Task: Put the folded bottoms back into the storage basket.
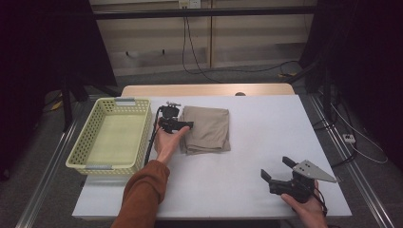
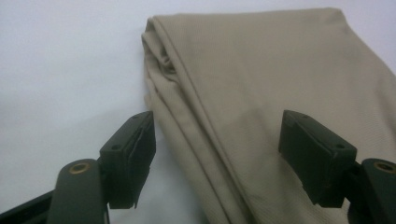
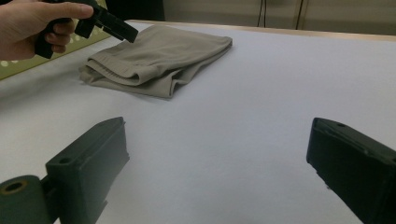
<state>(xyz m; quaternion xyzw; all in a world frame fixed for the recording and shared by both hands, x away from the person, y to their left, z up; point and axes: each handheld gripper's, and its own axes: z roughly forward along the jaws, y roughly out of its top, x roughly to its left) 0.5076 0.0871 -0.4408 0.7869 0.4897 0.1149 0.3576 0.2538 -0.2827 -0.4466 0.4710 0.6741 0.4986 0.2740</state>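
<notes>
A folded beige cloth (image 1: pixel 206 129) (image 2: pixel 261 93) (image 3: pixel 159 60) lies on the white table (image 1: pixel 256 142), just right of the basket. My left gripper (image 1: pixel 189 125) (image 2: pixel 217 135) (image 3: pixel 119 30) hovers low at the cloth's left edge, pointing right. Its jaws stand apart: one over the bare table beside the folded edge, the other over the cloth. The pads do not press on the fabric. My right gripper (image 1: pixel 275 167) (image 3: pixel 217 154) rests near the table's front right, open, with nothing but table between its jaws.
A pale yellow plastic basket (image 1: pixel 78 142) (image 3: pixel 28 65) stands at the table's left edge, close behind the left hand. Black cables trail over the floor beyond the table. A black cable runs from the left gripper along the basket's side.
</notes>
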